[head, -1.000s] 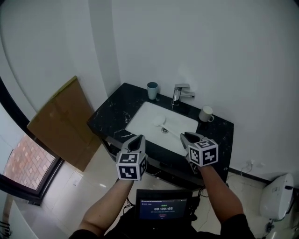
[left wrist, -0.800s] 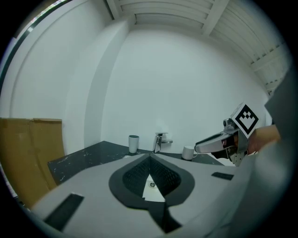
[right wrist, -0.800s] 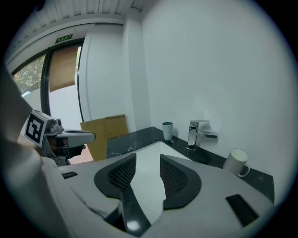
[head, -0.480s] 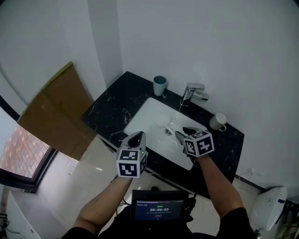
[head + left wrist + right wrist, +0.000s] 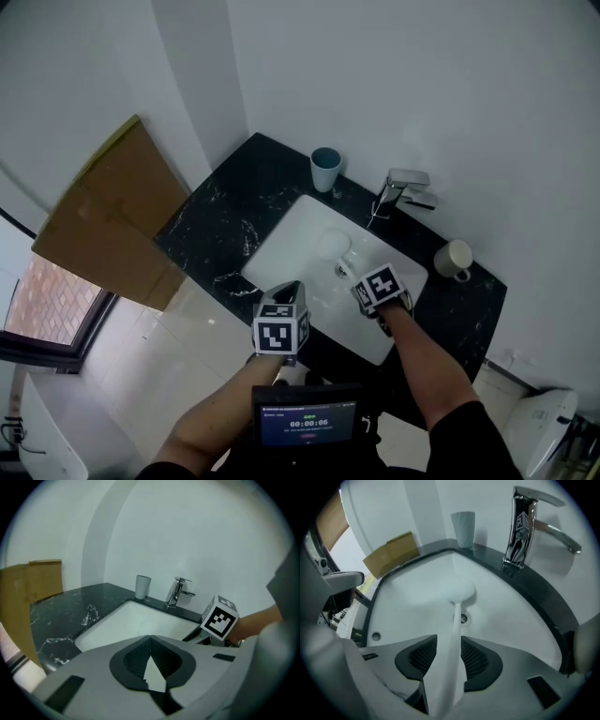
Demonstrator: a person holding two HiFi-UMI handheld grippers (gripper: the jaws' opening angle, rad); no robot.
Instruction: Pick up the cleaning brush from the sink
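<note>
The black worktop [image 5: 220, 220] carries a white sink [image 5: 286, 234]. The brush [image 5: 449, 597] is seen lying in the sink, its white head just beyond the drain and its handle run back toward the right gripper [image 5: 352, 277]. The step in hand is judged to be the grasp itself, with the lift not yet begun.

For it to be done well, the grip should be made firm before anything is raised, since a slim, smooth handle is likely to pivot or slide if pinched lightly. The handle should be kept centred on the ribbed pads. The lift should be taken straight up, clear of the sink wall and away from the tap [image 5: 522, 527], so that the head is not dragged over the drain.

The 2 fingers [image 5: 480, 660] of the right gripper are set 1 on each side of the handle and drawn in to about its width. Both pads appear to touch it, so the handle is judged to be clamped, though how tightly cannot be told.

The fingers [image 5: 136, 660] of the left gripper [image 5: 292, 287] are pressed together at the tips with nothing between them. That gripper is held idle near the sink's front edge, apart from the brush.
</note>
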